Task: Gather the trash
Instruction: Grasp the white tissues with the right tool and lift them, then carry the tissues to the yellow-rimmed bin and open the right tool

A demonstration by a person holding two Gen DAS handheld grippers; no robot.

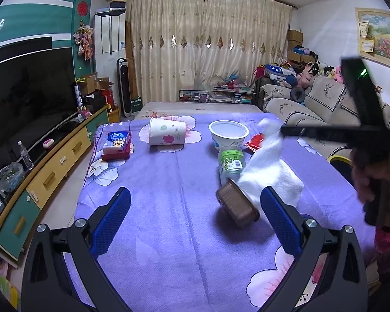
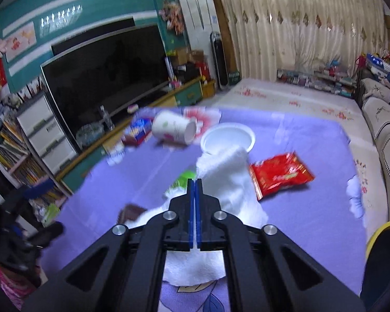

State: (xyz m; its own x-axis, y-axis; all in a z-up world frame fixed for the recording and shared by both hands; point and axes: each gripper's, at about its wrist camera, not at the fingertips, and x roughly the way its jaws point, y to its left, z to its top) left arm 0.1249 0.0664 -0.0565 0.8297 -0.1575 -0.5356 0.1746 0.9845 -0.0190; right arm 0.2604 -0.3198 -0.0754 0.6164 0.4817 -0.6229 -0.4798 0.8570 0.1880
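Right fingers (image 2: 195, 184) together on white paper towel (image 2: 226, 182); left fingers (image 1: 195, 202) apart, empty.

L tool (image 1: 195, 208) jaws wide apart, R tool (image 2: 195, 182) jaws closed

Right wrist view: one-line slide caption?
Right gripper shut on white paper towel, lifting it beside red snack bag on purple cloth.

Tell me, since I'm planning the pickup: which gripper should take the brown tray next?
Probably left. The left gripper is open with the brown tray right ahead; the right gripper is shut on the white tissue.
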